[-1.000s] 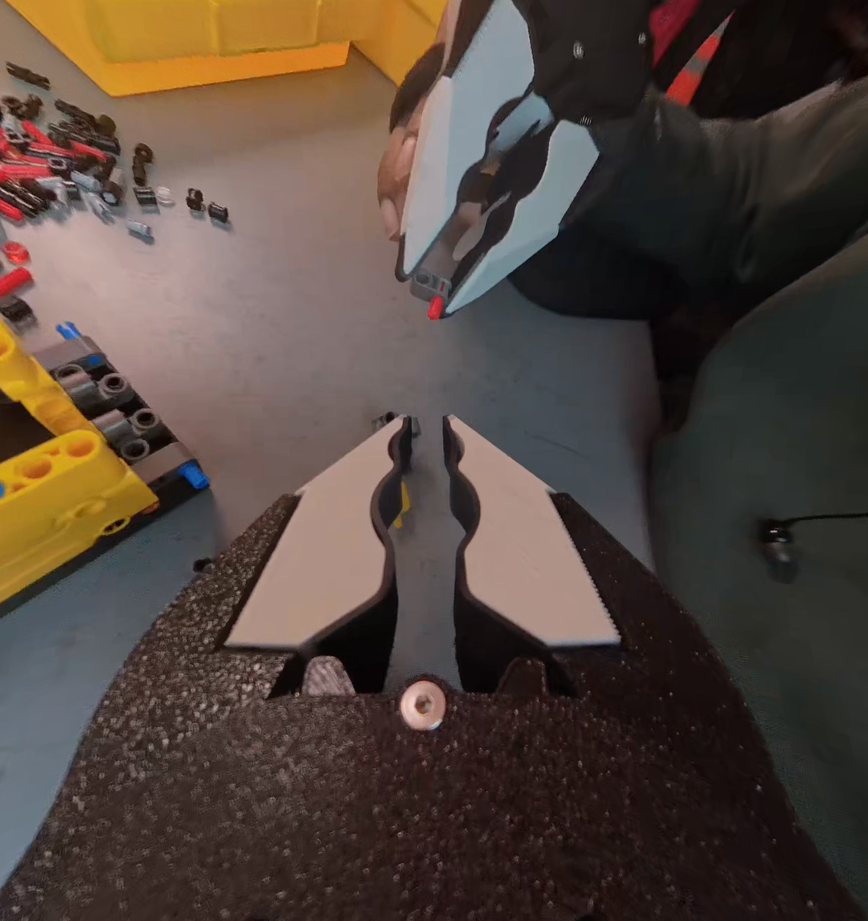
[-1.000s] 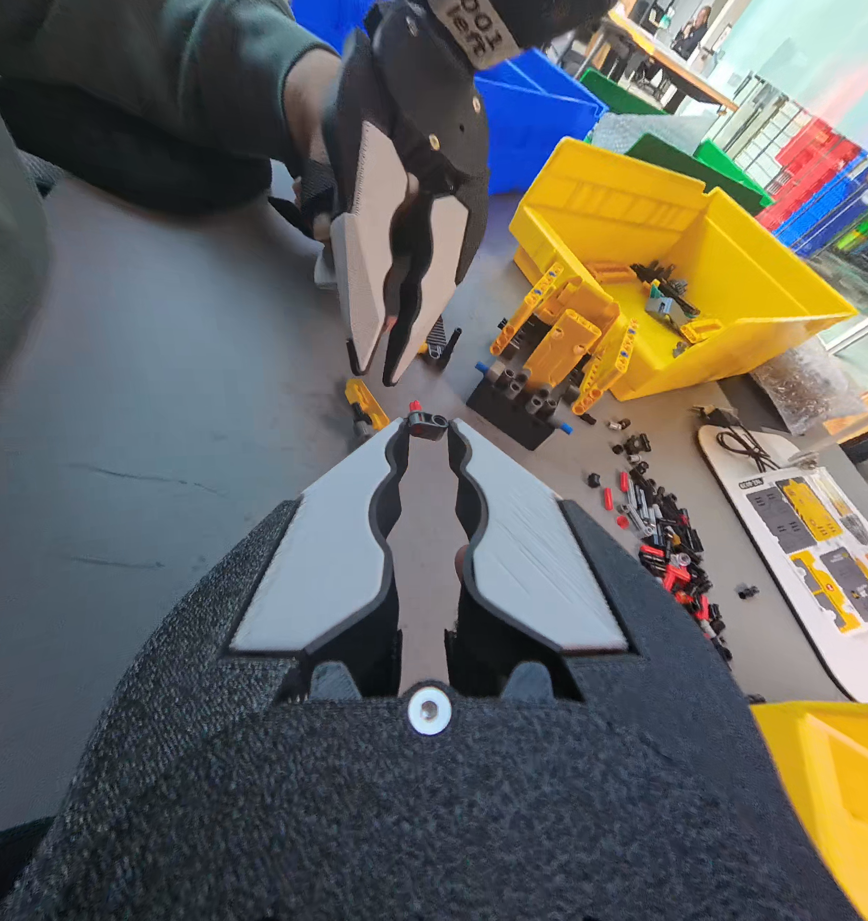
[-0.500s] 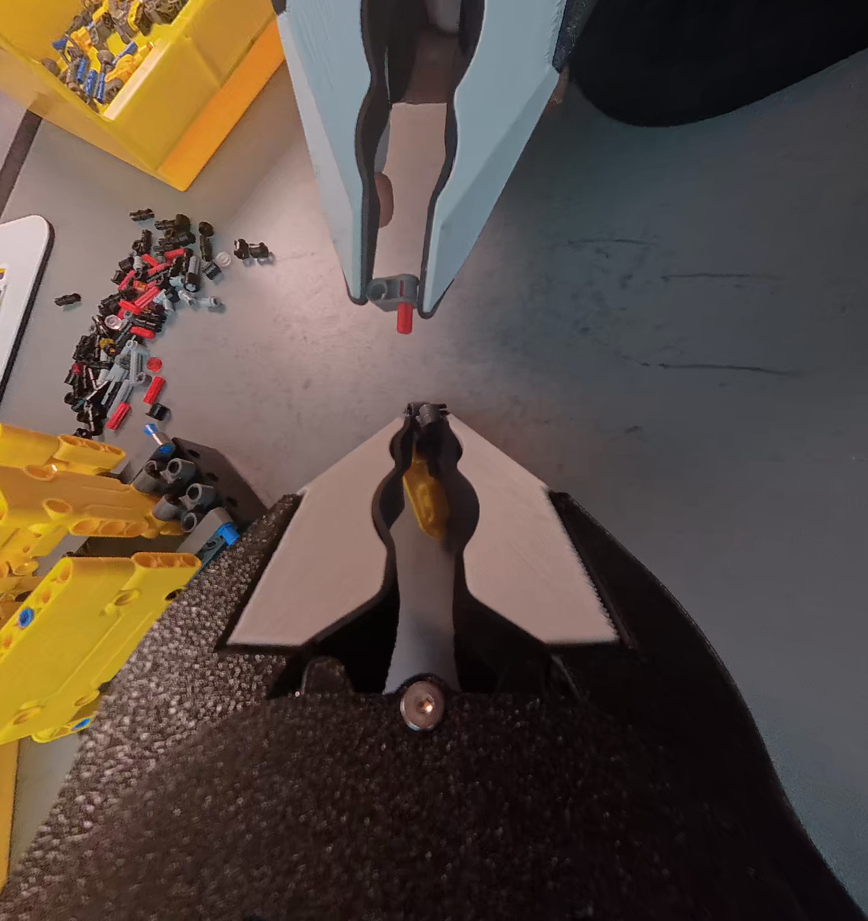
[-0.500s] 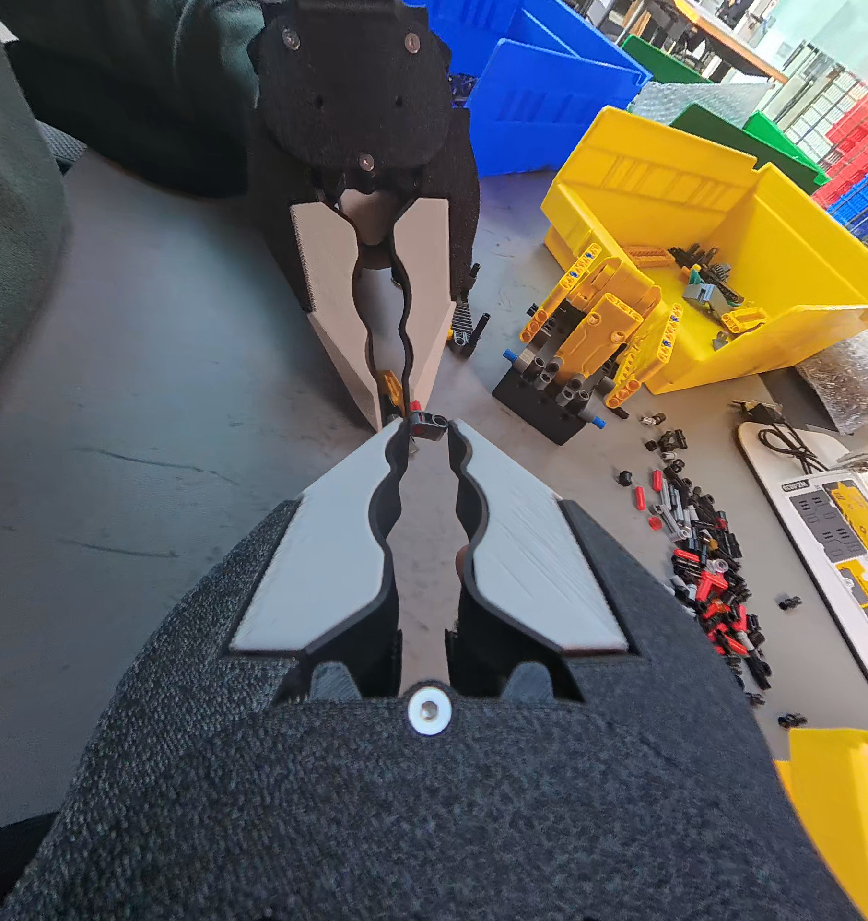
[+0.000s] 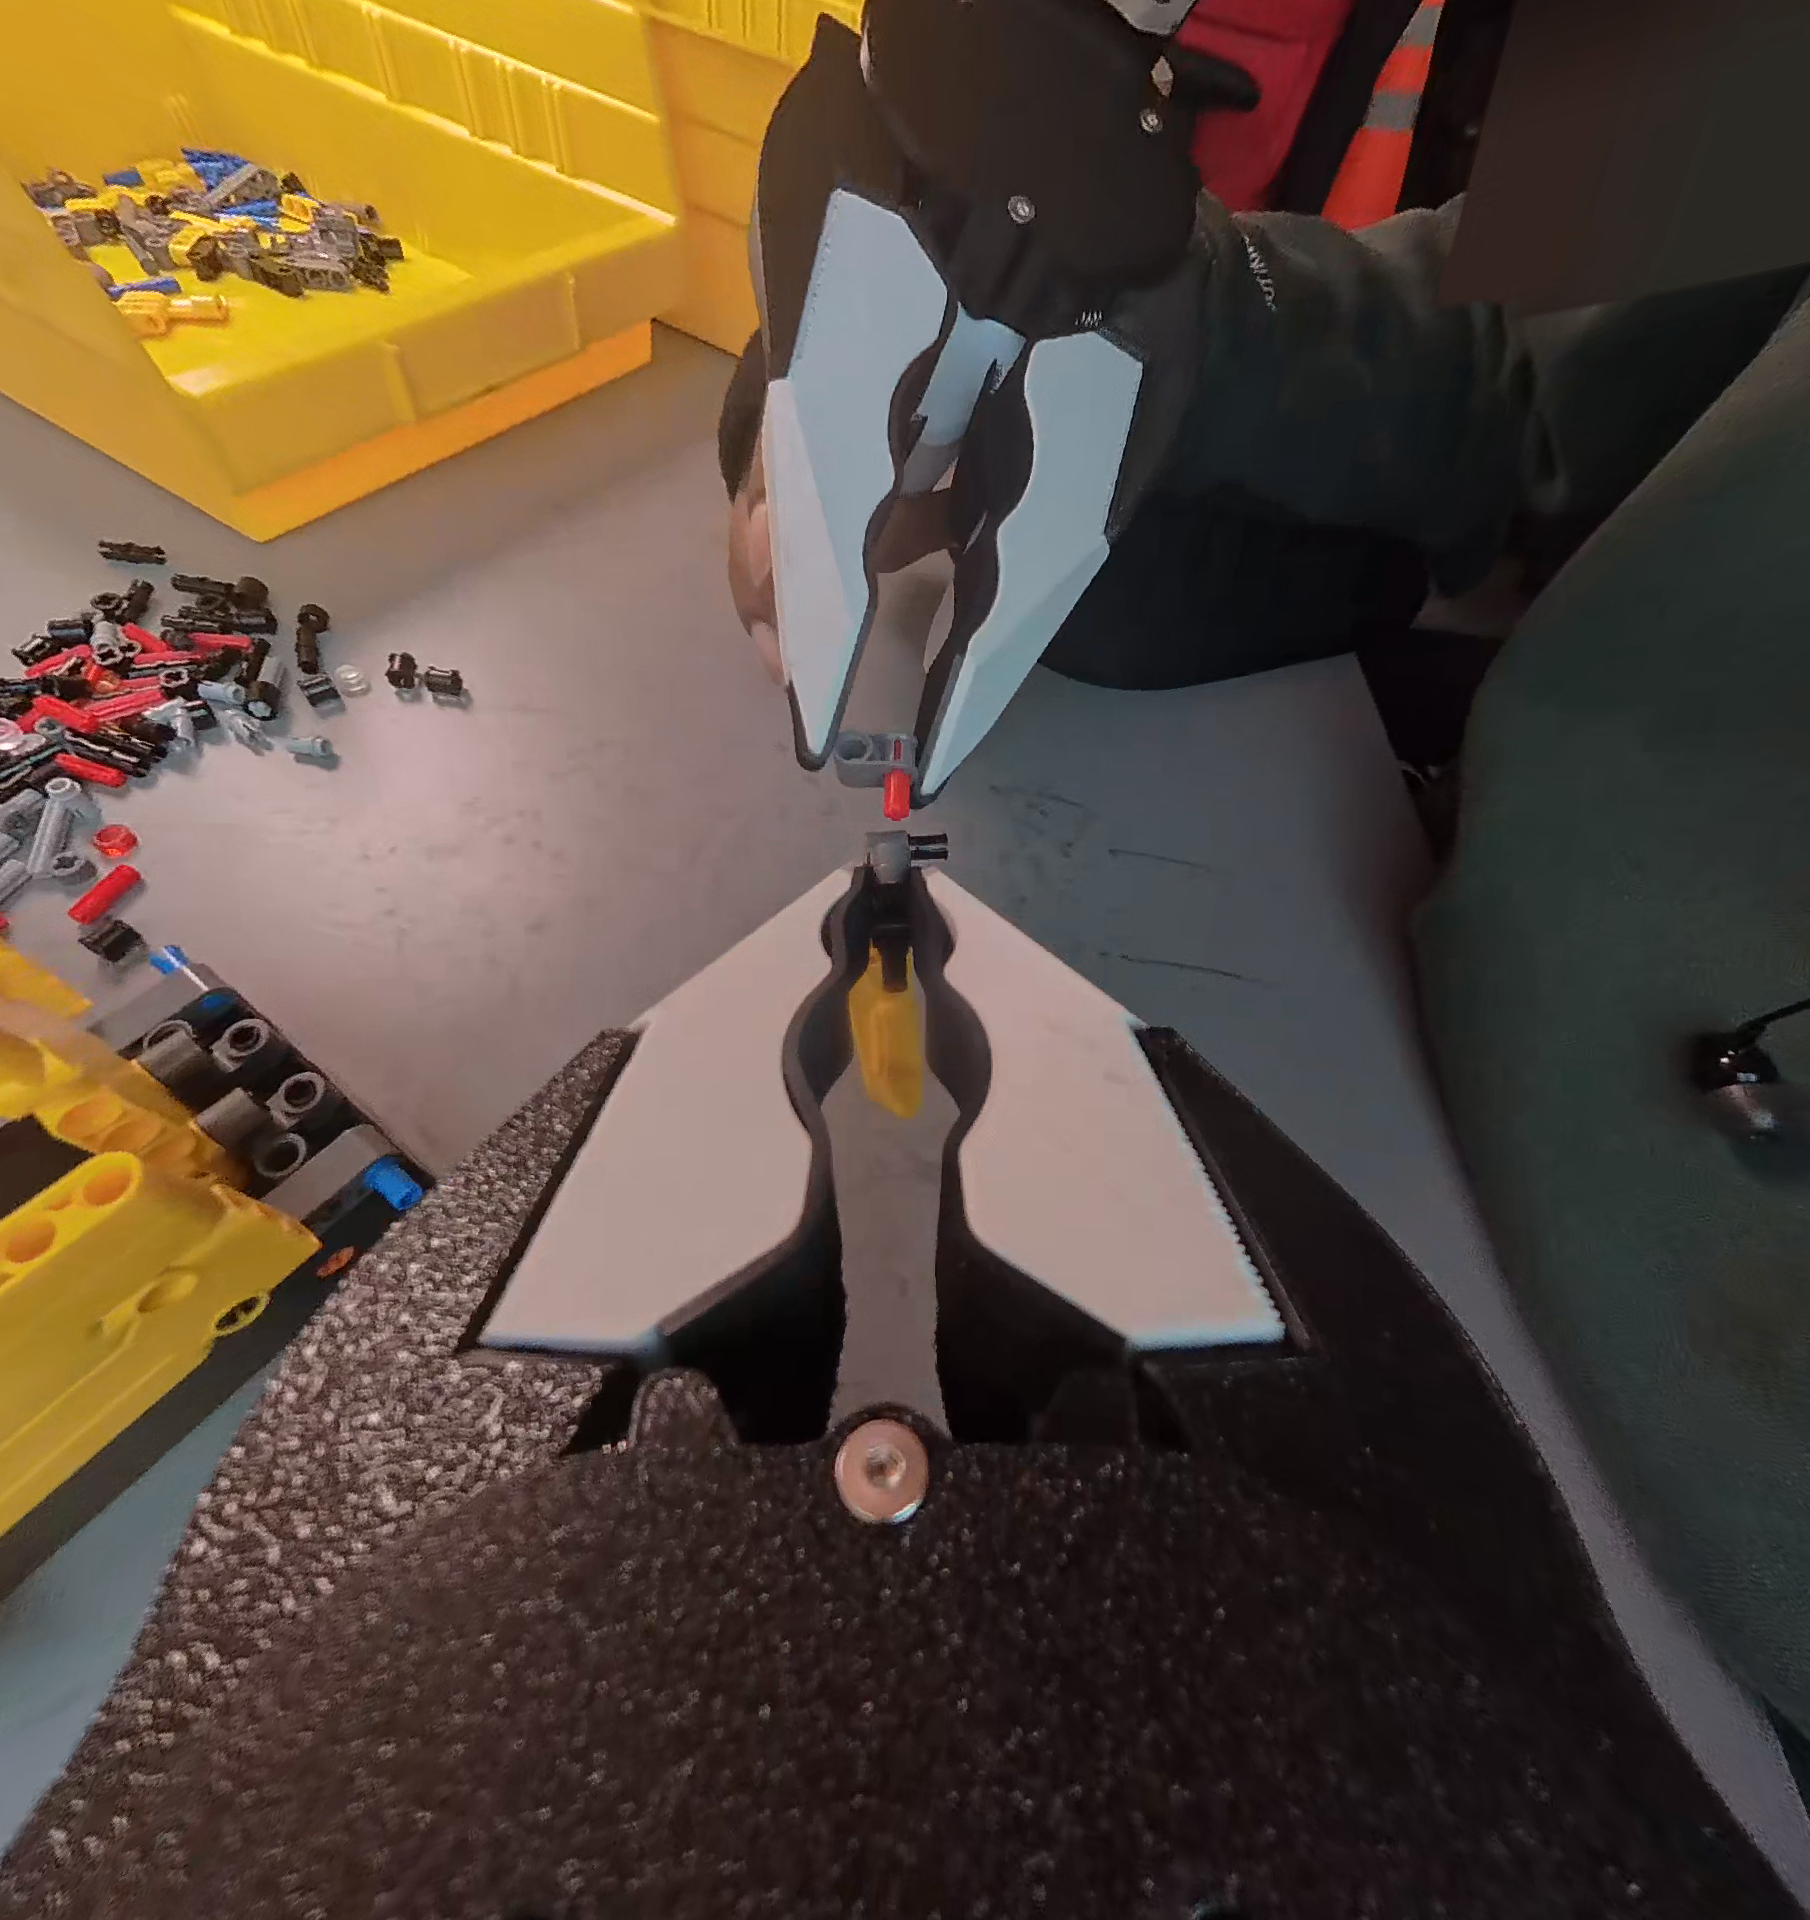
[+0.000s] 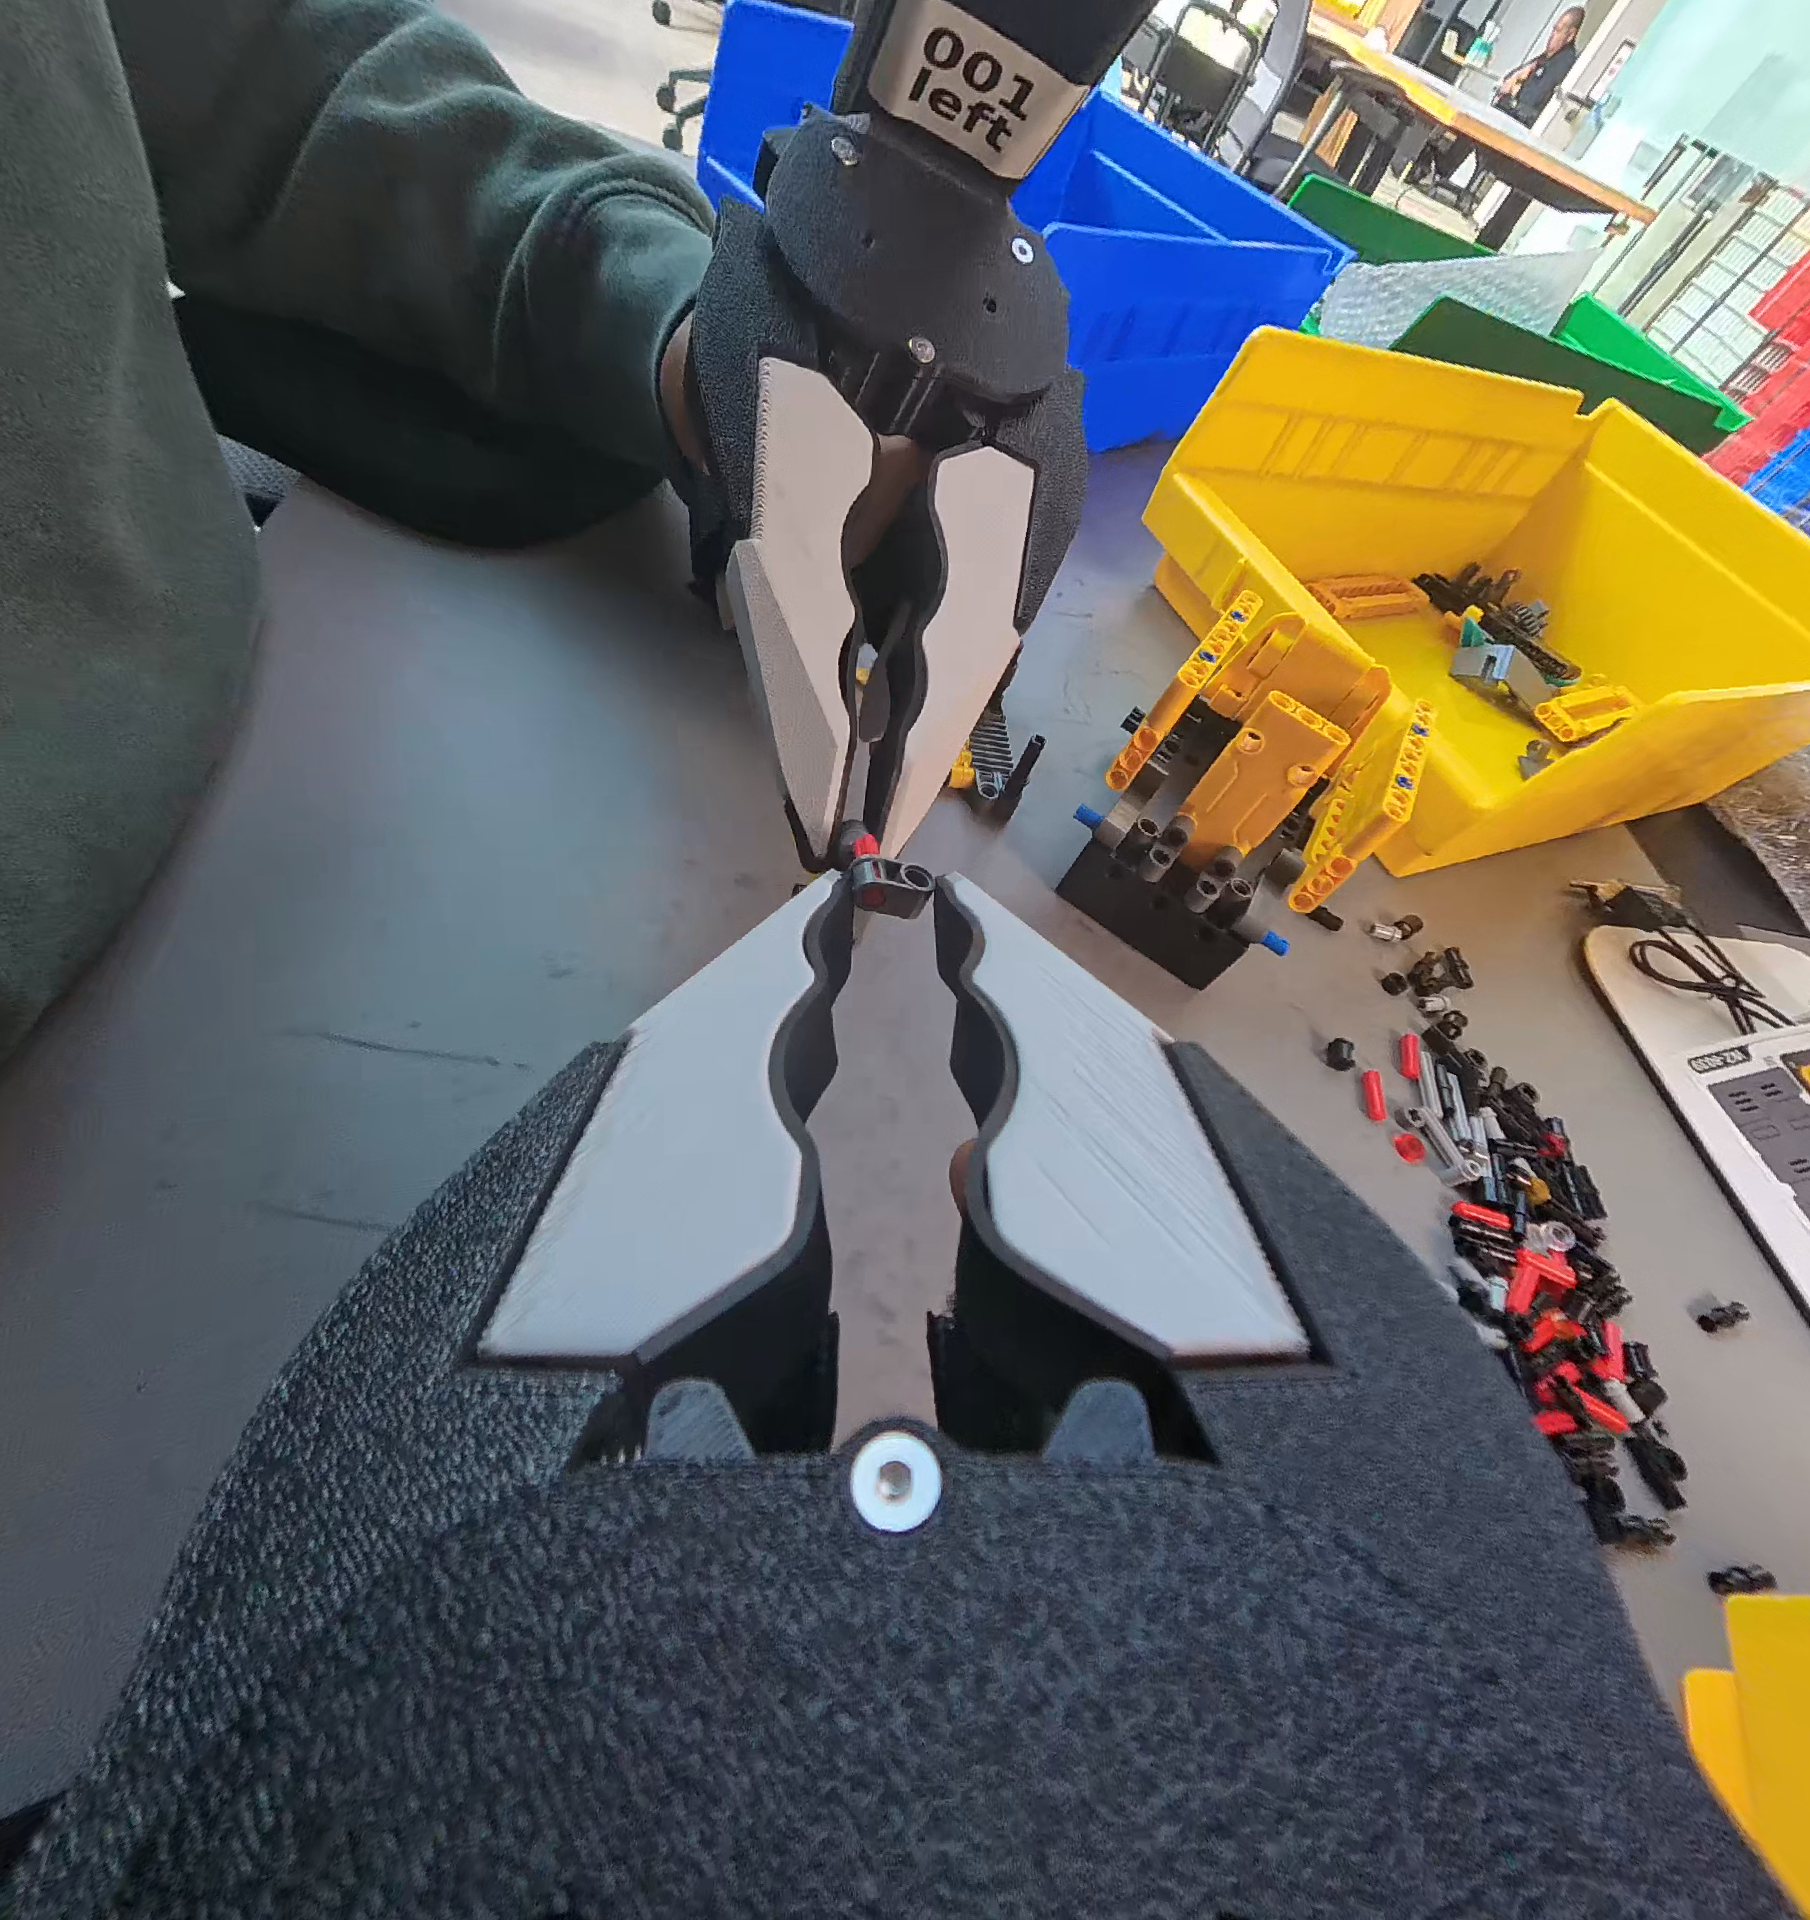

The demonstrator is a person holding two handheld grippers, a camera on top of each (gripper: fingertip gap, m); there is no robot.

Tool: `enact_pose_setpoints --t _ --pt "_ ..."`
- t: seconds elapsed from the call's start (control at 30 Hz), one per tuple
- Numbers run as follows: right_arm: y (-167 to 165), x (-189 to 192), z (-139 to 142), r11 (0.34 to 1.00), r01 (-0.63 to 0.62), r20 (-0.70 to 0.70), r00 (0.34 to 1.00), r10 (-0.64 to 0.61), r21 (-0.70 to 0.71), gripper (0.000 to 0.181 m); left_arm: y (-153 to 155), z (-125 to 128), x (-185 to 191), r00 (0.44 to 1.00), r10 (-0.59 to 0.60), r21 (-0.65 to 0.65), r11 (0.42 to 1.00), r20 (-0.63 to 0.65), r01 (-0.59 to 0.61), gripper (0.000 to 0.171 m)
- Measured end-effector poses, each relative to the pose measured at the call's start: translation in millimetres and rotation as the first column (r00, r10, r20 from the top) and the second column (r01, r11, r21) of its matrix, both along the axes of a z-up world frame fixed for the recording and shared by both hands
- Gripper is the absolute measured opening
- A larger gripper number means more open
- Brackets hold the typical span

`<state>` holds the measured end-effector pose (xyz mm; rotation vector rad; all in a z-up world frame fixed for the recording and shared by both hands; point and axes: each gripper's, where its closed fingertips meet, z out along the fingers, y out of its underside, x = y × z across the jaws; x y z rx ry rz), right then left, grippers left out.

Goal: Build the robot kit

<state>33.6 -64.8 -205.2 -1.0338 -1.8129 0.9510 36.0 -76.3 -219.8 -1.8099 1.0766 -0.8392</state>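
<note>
Two grippers meet tip to tip above your grey desk (image 5: 568, 883). Your left gripper (image 5: 888, 883) has jaws clamped on a small yellow-and-black pinned plastic piece (image 5: 890, 1039); your right gripper (image 6: 885, 891) has jaws clamped on a small grey connector with red pin (image 6: 888, 881). Pieces nearly touching, not joined.

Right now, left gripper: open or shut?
Shut: left gripper pinches a small yellow-and-black building piece between closed tips.

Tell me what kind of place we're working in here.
Most likely an assembly workbench in a shared workshop or lab: a grey table with a heap of small building-toy pins and connectors, a half-built yellow model, yellow parts bins, plus stacked blue bins and other desks behind.
</note>
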Motion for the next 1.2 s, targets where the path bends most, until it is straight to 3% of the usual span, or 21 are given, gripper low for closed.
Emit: enact_pose_setpoints --t 0.43,0.63,0.87,1.2 --pt "-0.2 -2.3 -18.7 0.999 0.019 0.101 0.995 -0.022 0.033 0.014 0.4 -10.3 -0.5 0.996 0.009 0.016 1.0 -0.086 -0.008 0.006" --pt "2.6 -3.6 -25.2 0.997 0.055 0.153 0.986 -0.064 0.058 0.014 3.2 -14.3 -2.4 0.986 0.034 0.087 0.996 -0.163 -0.02 0.006" --pt "0.0 -1.6 -42.0 0.986 0.047 0.248 0.965 -0.087 0.162 0.014 1.0 -30.9 -1.9 0.949 0.034 0.147 0.989 -0.314 0.013 0.006" --pt "0.6 -2.1 -54.6 0.982 0.074 0.325 0.937 -0.129 0.176 0.014 1.5 -43.0 -3.6 0.918 0.059 0.121 0.993 -0.392 -0.013 0.006"
